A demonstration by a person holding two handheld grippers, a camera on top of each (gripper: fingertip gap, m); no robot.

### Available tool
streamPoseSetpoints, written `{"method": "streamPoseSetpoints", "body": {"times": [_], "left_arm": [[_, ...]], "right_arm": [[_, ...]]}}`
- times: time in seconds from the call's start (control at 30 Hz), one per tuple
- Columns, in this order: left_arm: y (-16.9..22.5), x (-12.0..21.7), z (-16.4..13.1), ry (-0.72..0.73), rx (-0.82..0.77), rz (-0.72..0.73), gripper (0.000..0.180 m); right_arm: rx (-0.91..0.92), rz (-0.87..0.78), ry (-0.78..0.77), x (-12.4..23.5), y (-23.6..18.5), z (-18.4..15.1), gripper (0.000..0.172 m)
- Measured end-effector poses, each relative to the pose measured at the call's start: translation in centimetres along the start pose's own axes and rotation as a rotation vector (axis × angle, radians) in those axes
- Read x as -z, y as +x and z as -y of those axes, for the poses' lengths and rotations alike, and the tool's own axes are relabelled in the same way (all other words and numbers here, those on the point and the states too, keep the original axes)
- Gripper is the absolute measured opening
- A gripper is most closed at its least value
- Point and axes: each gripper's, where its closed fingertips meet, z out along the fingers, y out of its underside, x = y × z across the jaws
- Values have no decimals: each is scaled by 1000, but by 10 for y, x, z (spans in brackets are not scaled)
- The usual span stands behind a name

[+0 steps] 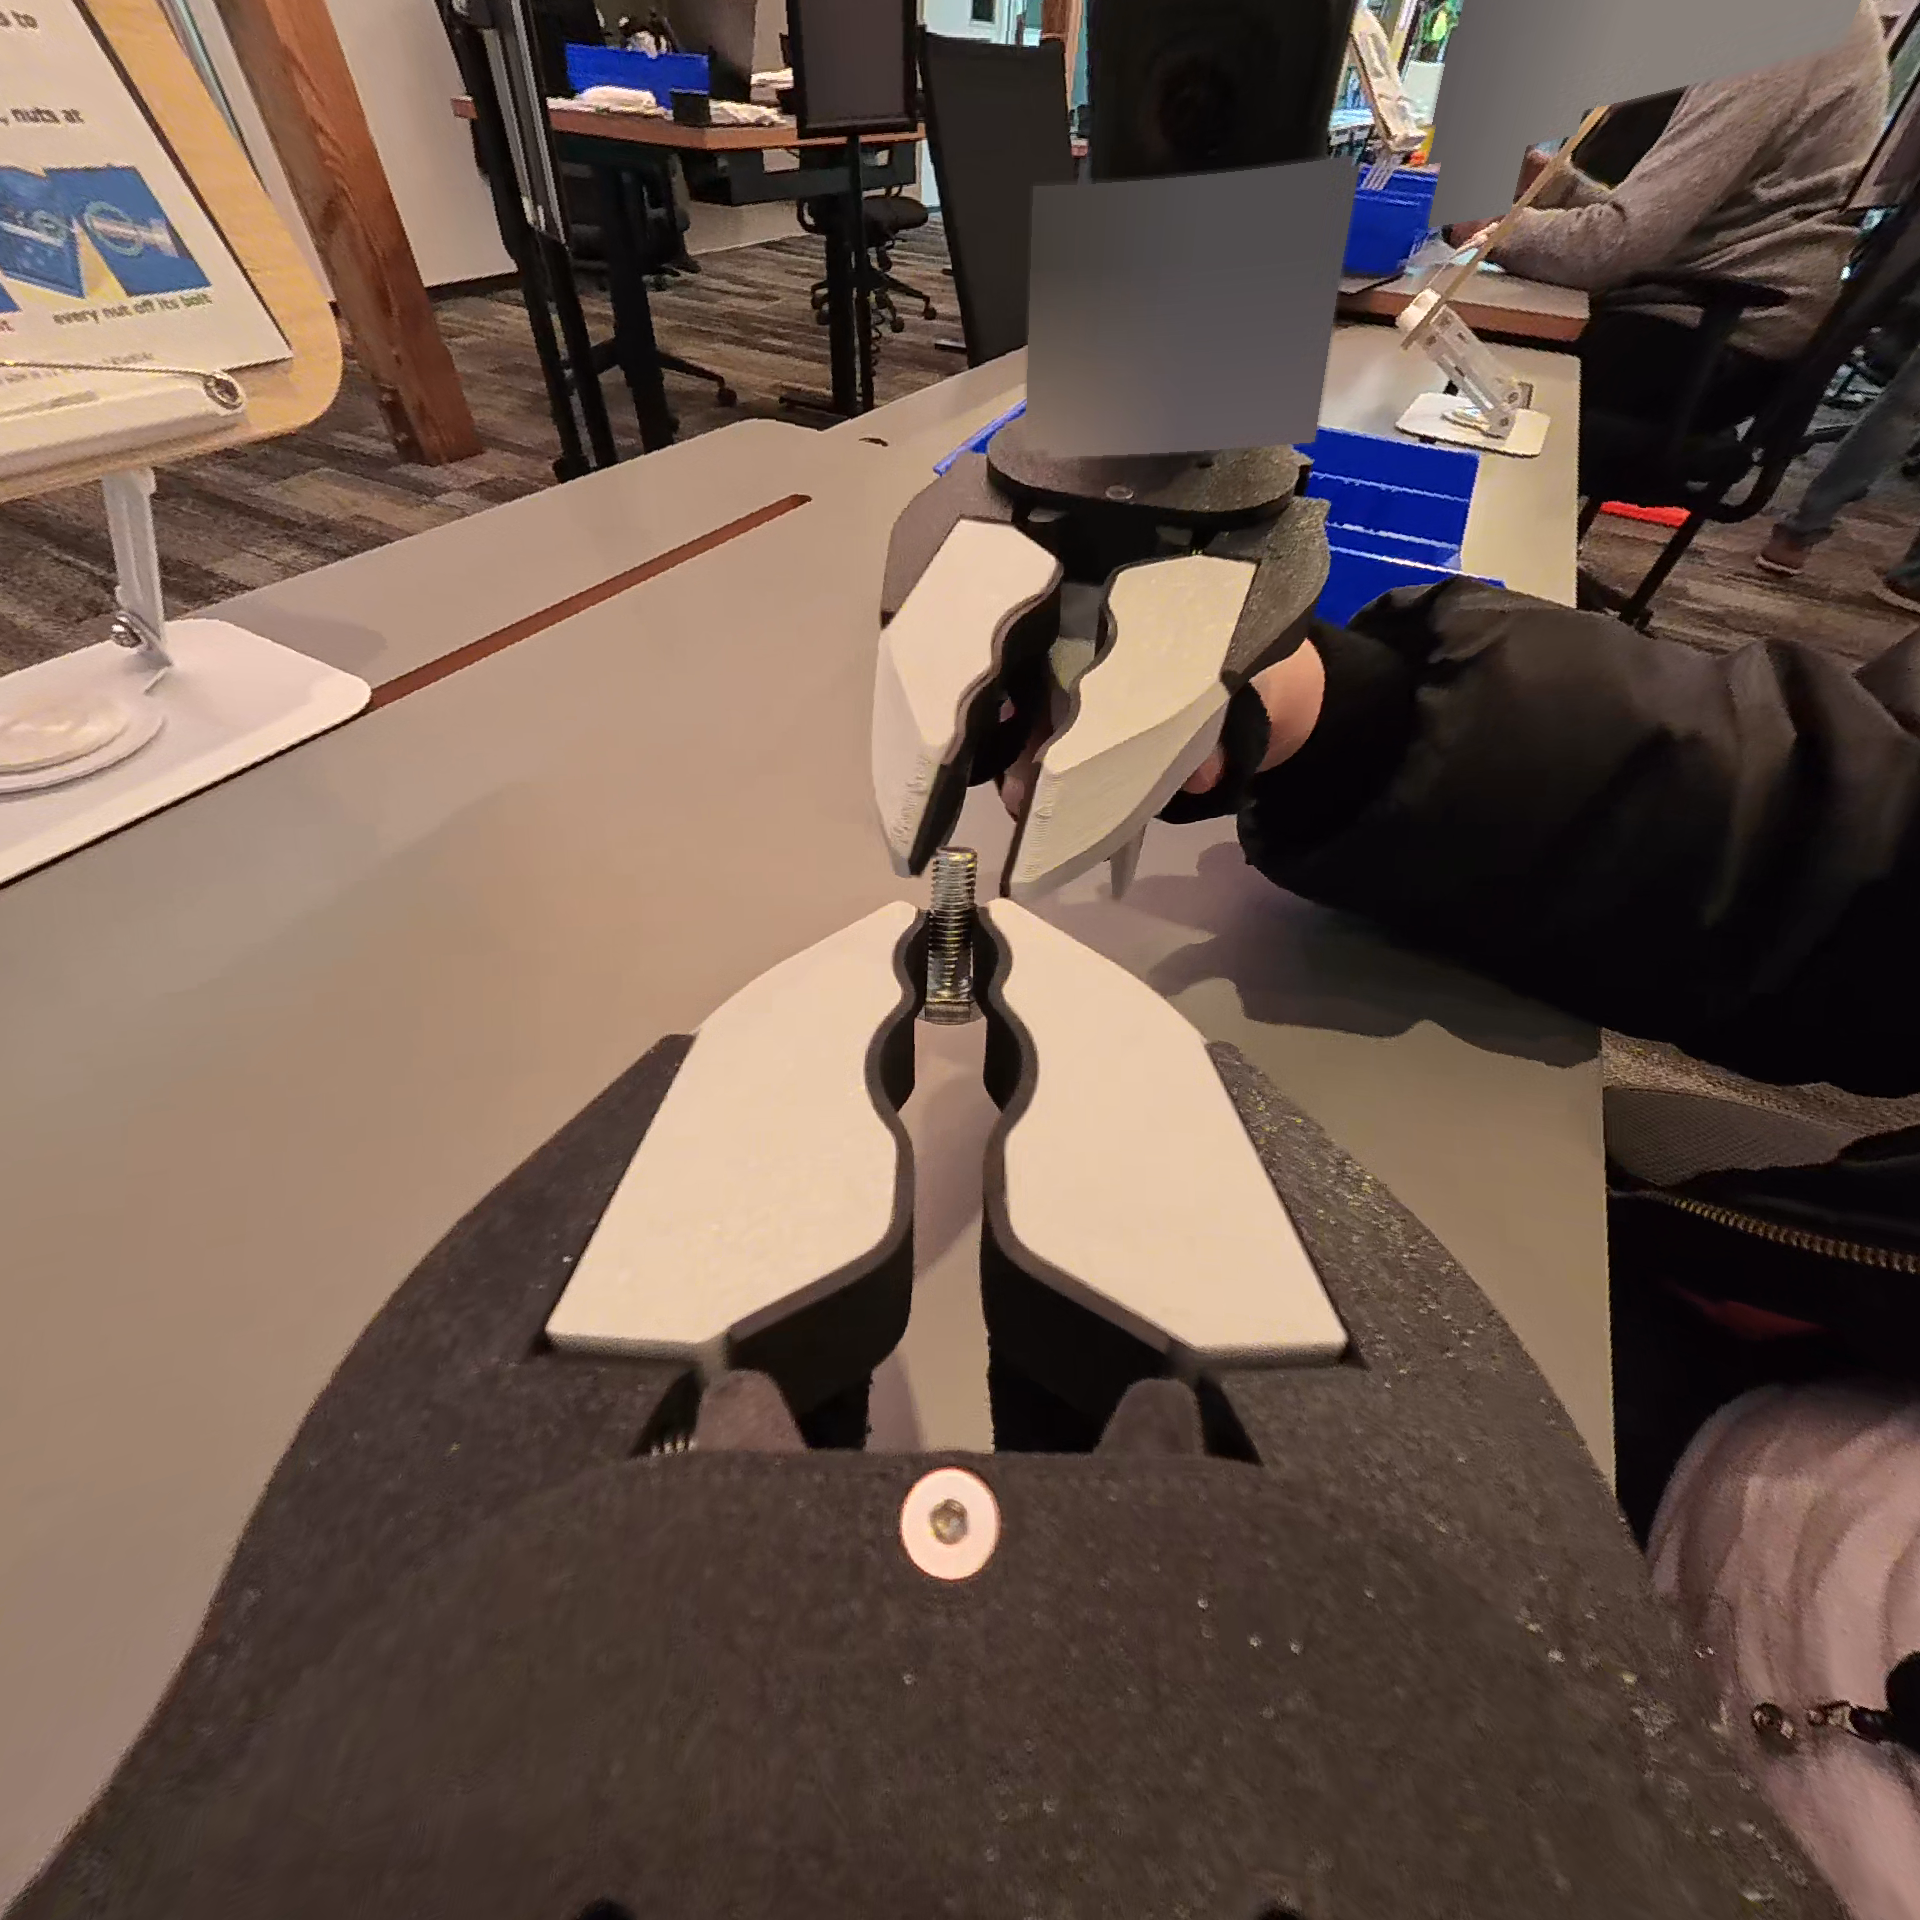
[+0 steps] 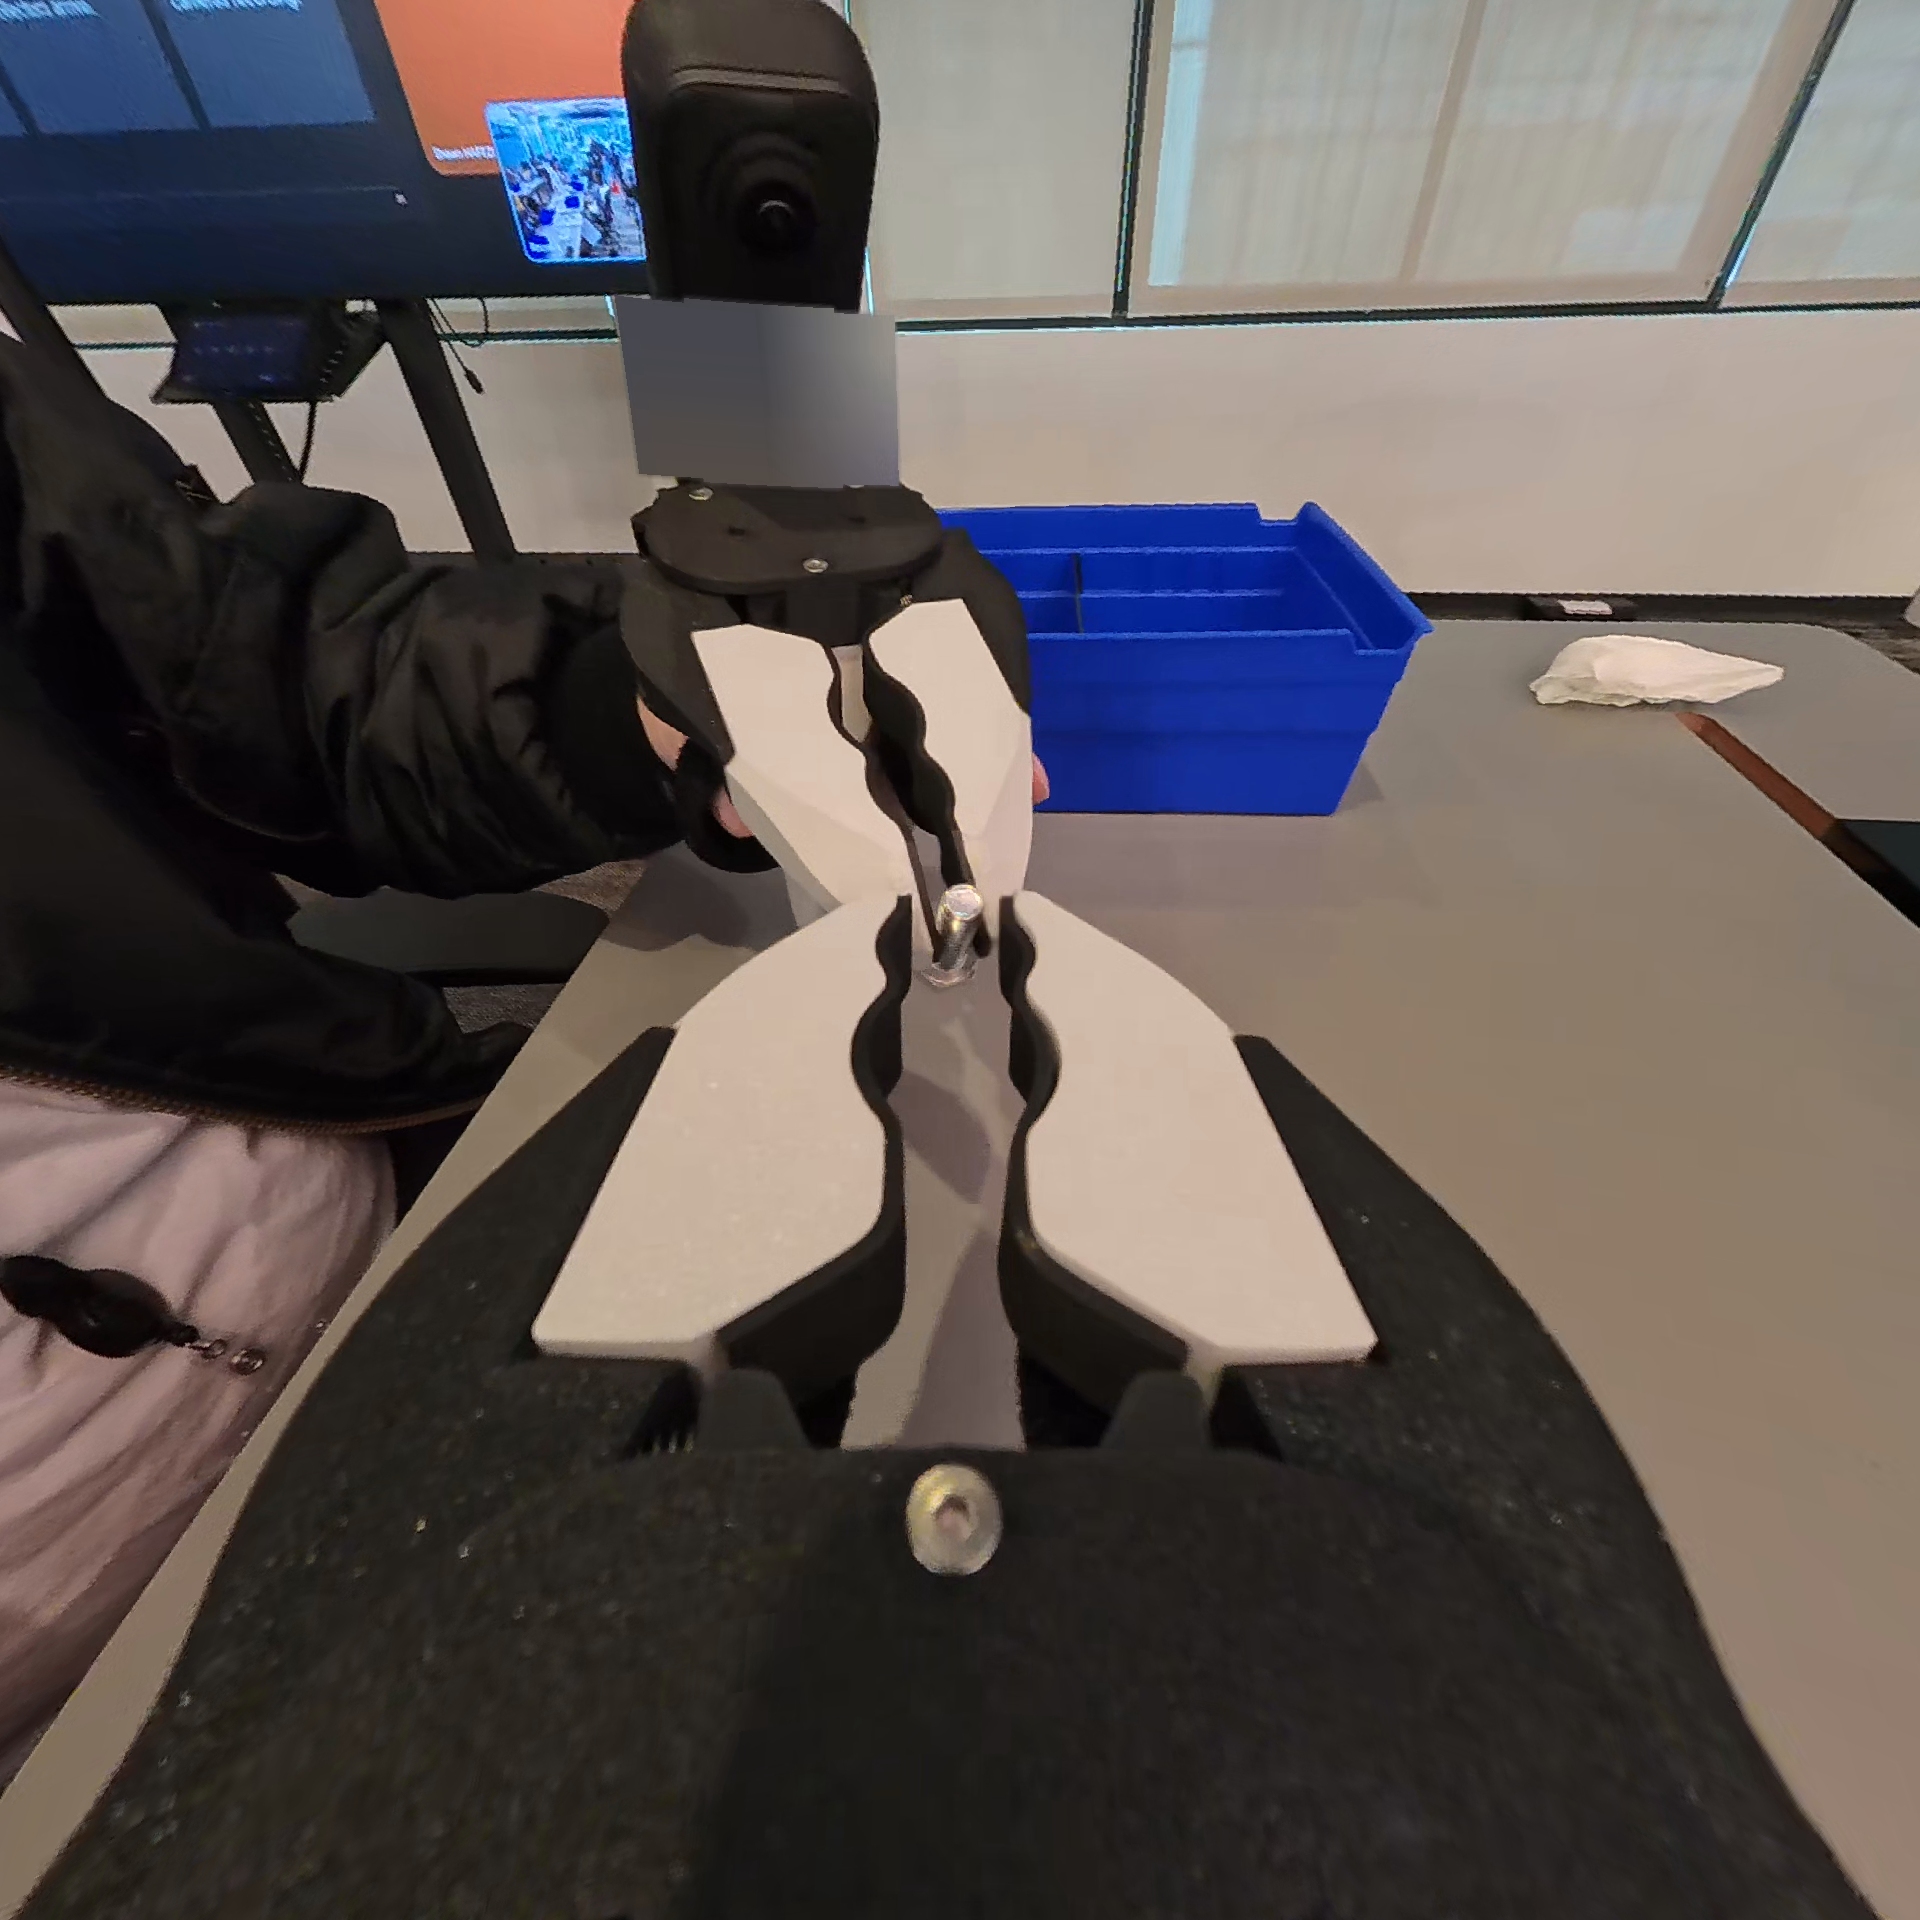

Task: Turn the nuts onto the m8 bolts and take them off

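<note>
Left gripper (image 1: 951,914), nearest my lens, has its white fingers (image 1: 821,997) nearly closed on a threaded steel bolt (image 1: 952,935); both pads press the shank. I see the bolt standing upright, hex head down on the grey table (image 1: 520,883), threaded end up. Right gripper (image 2: 951,940) hangs with its tips to either side of the bolt's top, jaws narrowly parted, gripping nothing. No nut is on the exposed thread. Behind stands a blue bin (image 2: 1247,707); a crumpled white cloth (image 2: 1652,670) lies well apart.
</note>
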Motion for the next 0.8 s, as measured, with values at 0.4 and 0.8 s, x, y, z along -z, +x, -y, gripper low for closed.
{"method": "streamPoseSetpoints", "body": {"times": [0.4, 0.8], "left_arm": [[9, 0, -2, 19, 6, -81, 10], [6, -3, -18, -48, -15, -60, 29]], "right_arm": [[4, 41, 5, 1, -7, -1, 7], [18, 24, -13, 2, -7, -3, 7]]}}
